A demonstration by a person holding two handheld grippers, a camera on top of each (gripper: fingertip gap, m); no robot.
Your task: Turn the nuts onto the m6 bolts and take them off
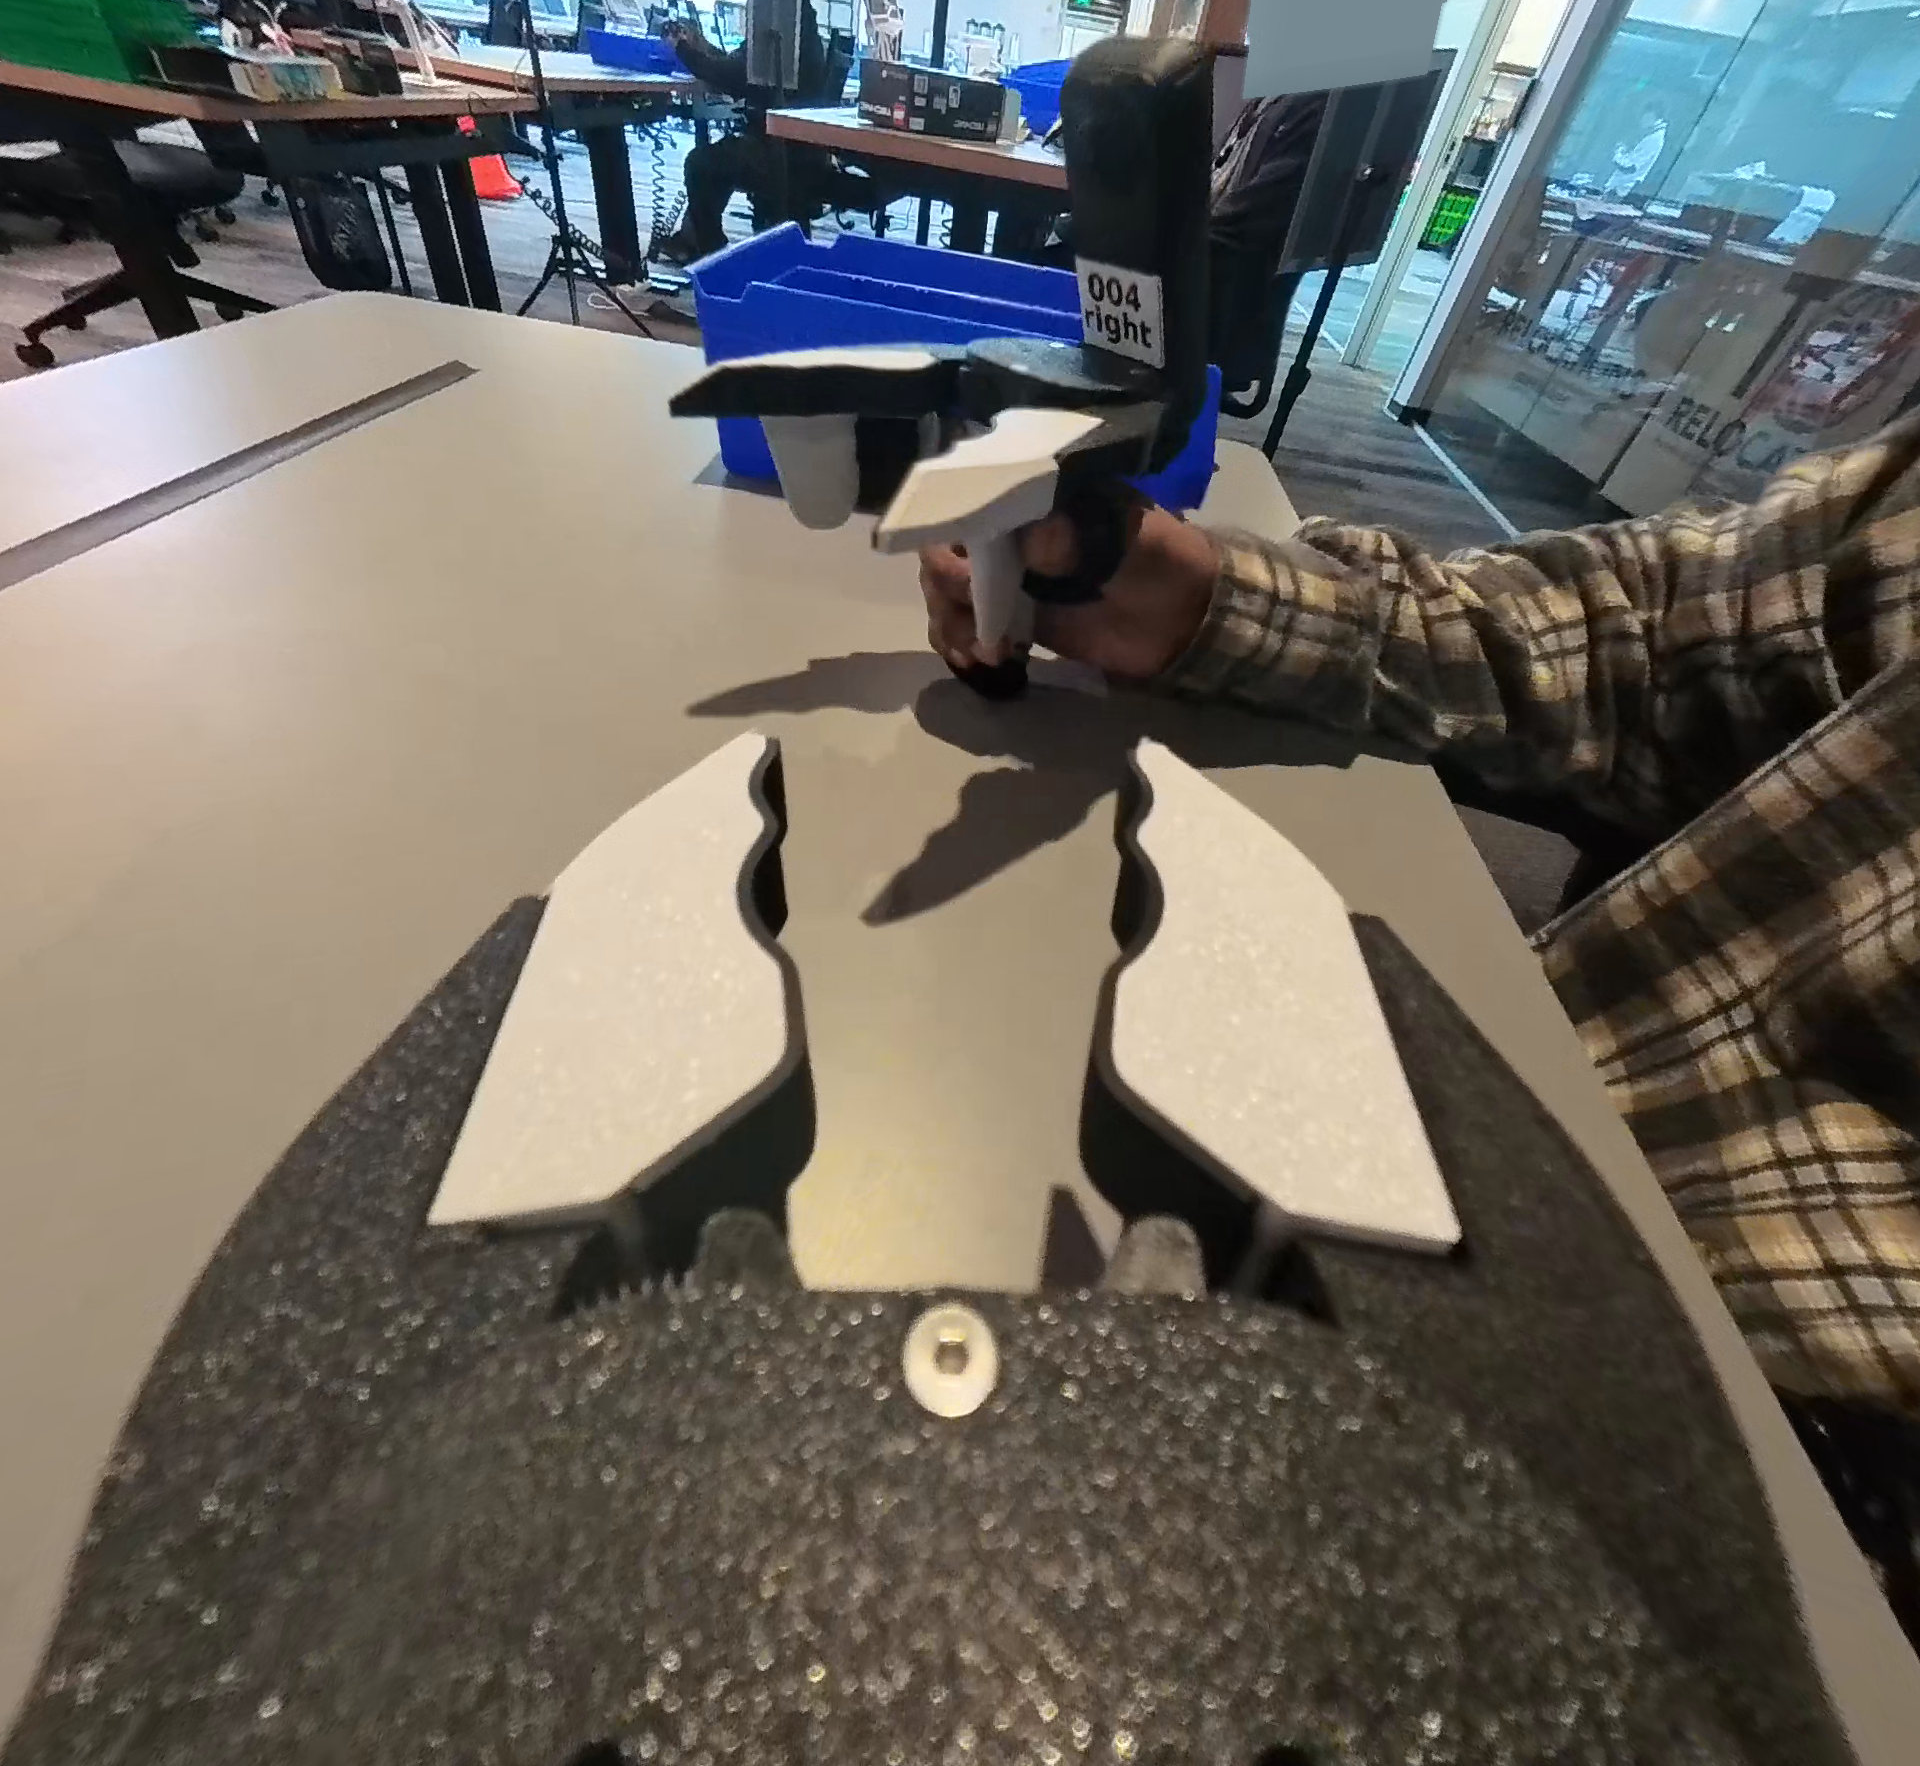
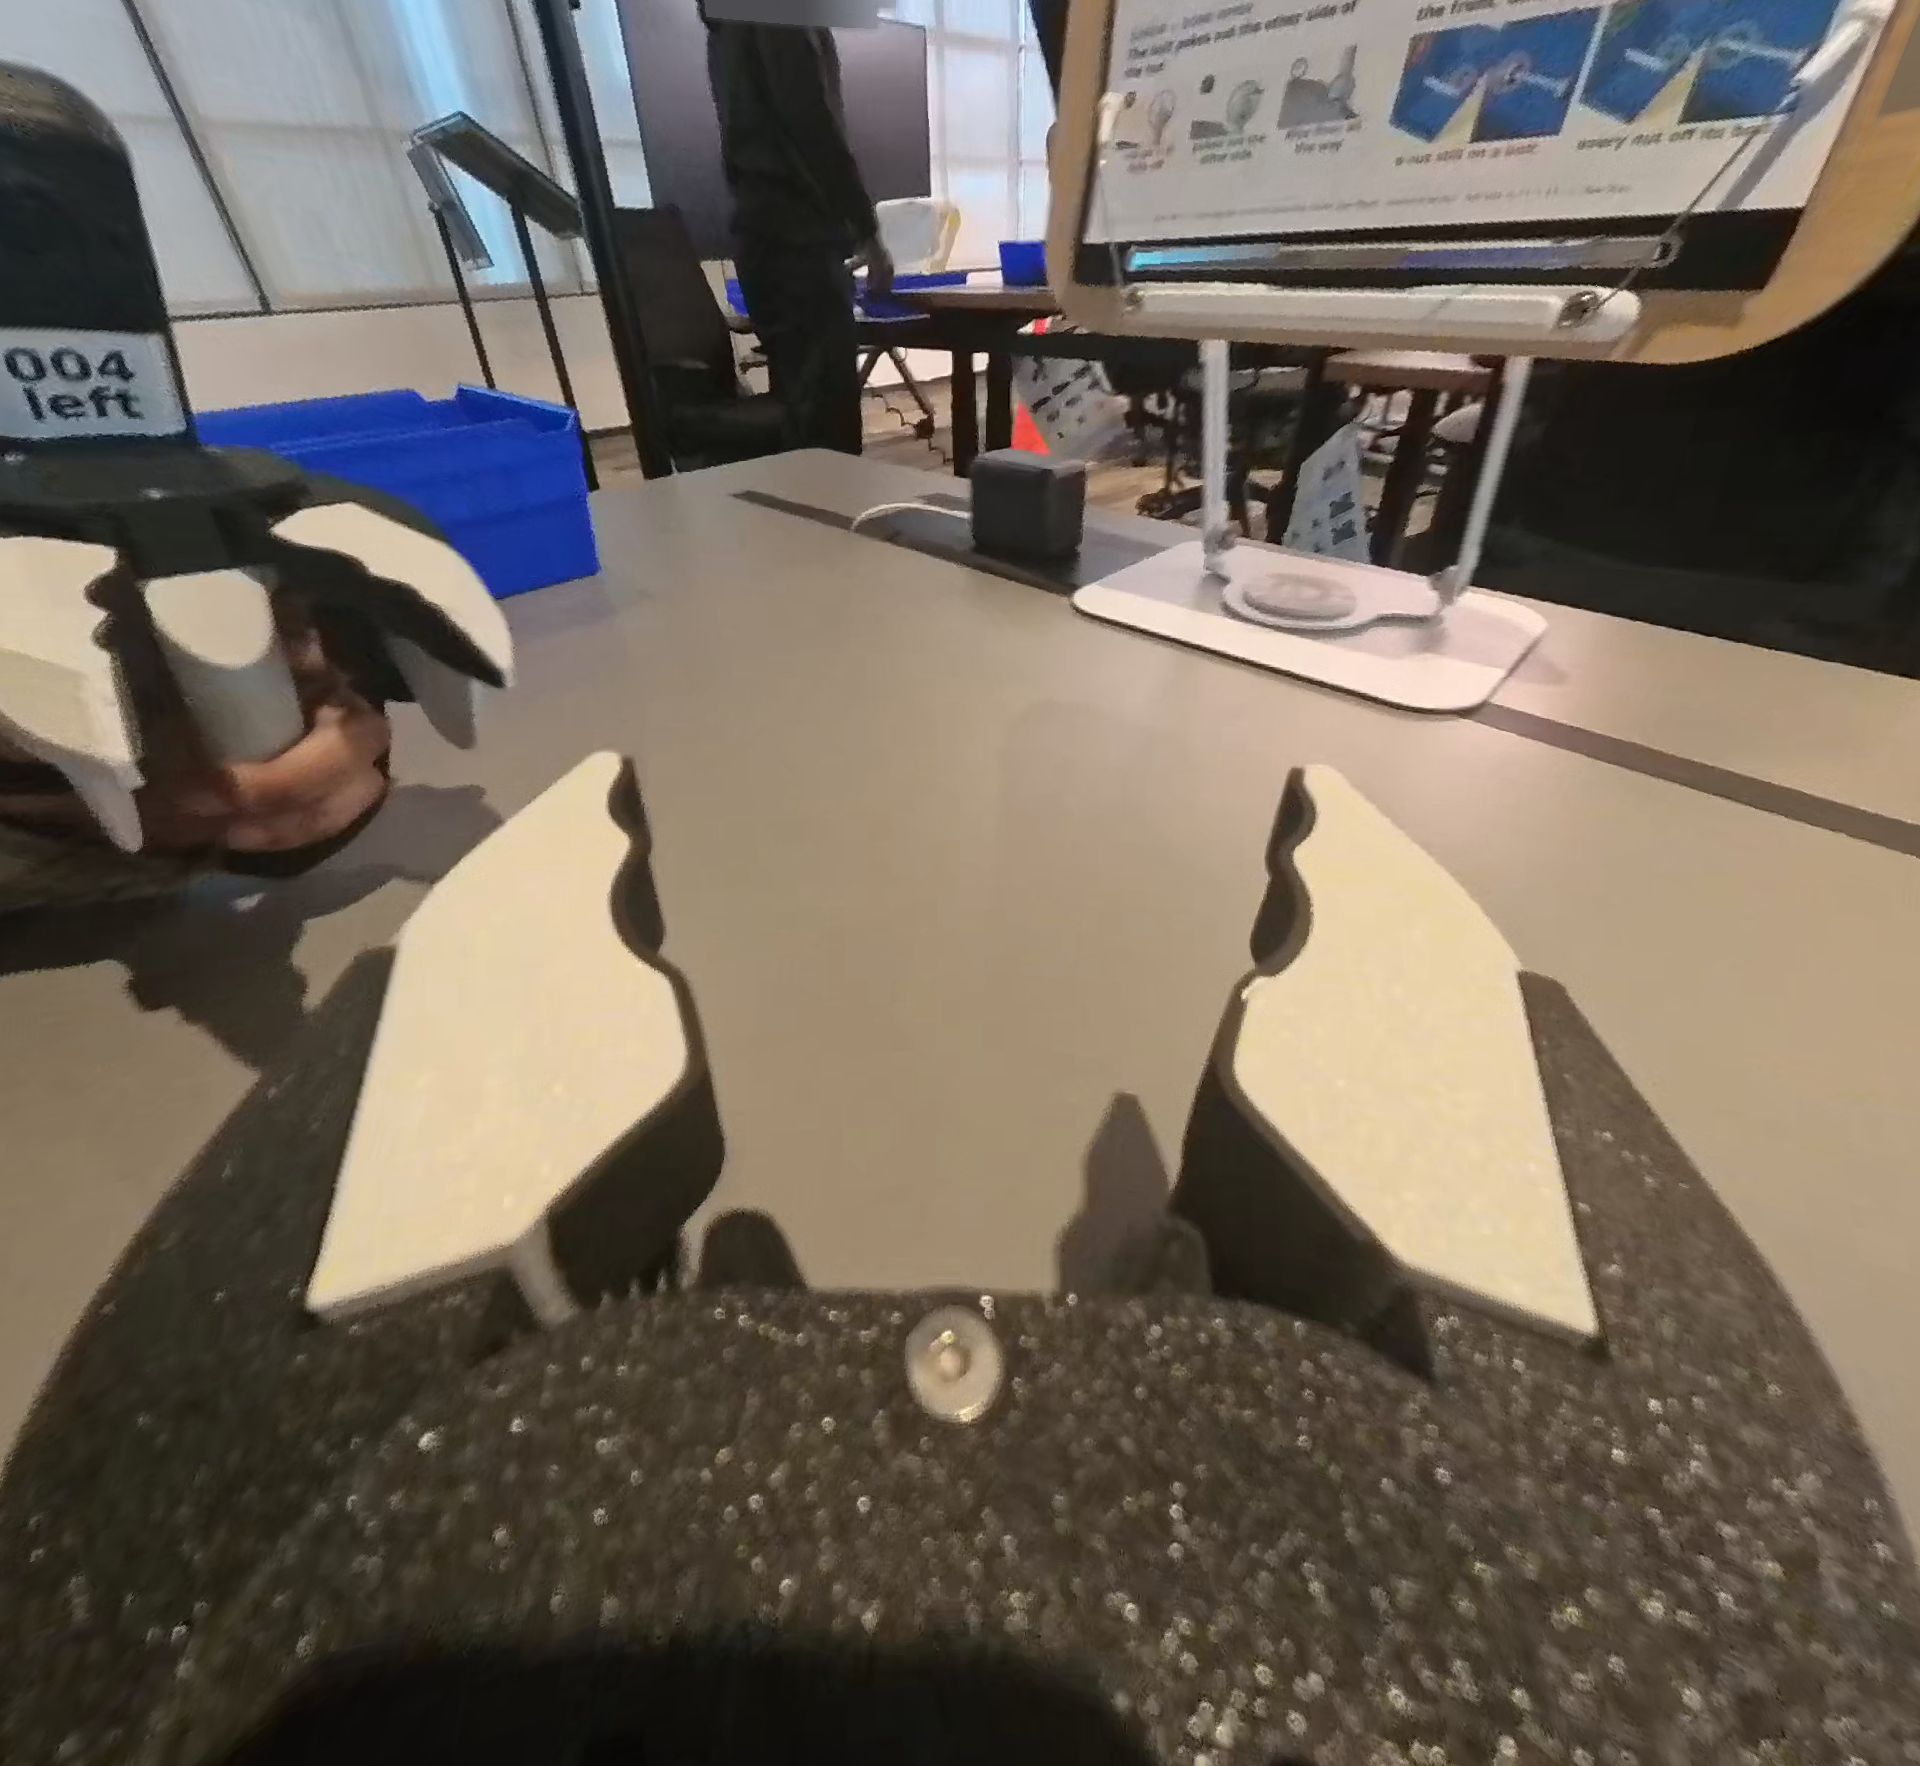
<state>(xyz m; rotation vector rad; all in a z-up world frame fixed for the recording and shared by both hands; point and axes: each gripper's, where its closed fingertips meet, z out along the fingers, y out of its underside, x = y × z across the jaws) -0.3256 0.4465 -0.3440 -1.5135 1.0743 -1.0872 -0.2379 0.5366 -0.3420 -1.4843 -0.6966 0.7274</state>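
Both black-and-white two-finger grippers, left (image 1: pixel 951 781) and right (image 2: pixel 956 812), gape bare over the grey worktop (image 1: pixel 312 677); the blue plastic bin (image 1: pixel 883 314) at its far edge stands partly hidden.

Two hand-held grippers, left (image 1: pixel 948 760) and right (image 2: pixel 958 781), one grey desk (image 2: pixel 935 729), one blue bin (image 1: pixel 894 314), one tablet stand (image 2: pixel 1309 625), one small black cube (image 2: pixel 1027 503).

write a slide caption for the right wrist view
Right gripper open and empty over the grey table, left gripper and blue bin beside it.
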